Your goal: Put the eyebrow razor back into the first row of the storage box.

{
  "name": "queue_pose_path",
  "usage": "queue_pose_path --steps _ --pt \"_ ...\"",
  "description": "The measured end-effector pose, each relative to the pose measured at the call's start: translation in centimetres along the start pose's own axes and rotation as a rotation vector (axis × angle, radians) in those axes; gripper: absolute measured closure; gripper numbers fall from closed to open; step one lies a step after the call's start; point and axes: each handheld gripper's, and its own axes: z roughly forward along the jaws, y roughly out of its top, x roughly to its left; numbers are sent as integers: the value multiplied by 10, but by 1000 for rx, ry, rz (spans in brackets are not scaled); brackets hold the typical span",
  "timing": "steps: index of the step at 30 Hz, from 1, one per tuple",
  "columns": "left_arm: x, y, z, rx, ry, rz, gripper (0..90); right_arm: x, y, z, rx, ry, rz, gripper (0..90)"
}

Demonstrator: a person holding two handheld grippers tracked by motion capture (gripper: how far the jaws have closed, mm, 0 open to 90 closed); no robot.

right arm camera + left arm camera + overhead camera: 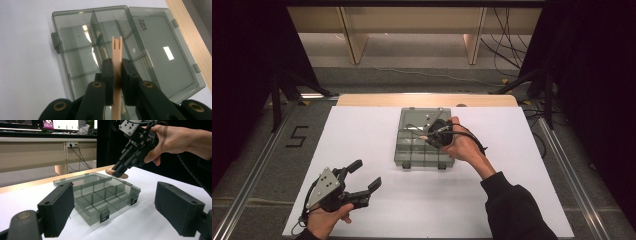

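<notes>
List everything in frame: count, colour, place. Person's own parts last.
Organiser box: 1, smoky clear plastic, open, lid laid flat on the far side, middle of the white sheet; compartments look empty.
Flat stick: 1, beige, notched tip, clamped in the right gripper above the box.
White sheet: 1, covers the table top.
Table: 1, light wood, edge visible at the far side.
Floor mark "5": 1, black, left of the table.
Cables: several, black, floor at far right.
Left gripper: 1, black, open, near left of the sheet, holding nothing.
Right gripper: 1, black, over the box.
Hands: 2, one per gripper.
</notes>
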Motion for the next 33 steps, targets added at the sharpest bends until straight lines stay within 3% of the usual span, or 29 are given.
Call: queue_pose_path --steps 7,33 --pt "0 0 0 -1 0 1 160 -9 -2 2 -12 -6 6 822" --pt "1 1 -1 -5 1 1 160 -20 0 12 -14 -22 4 822"
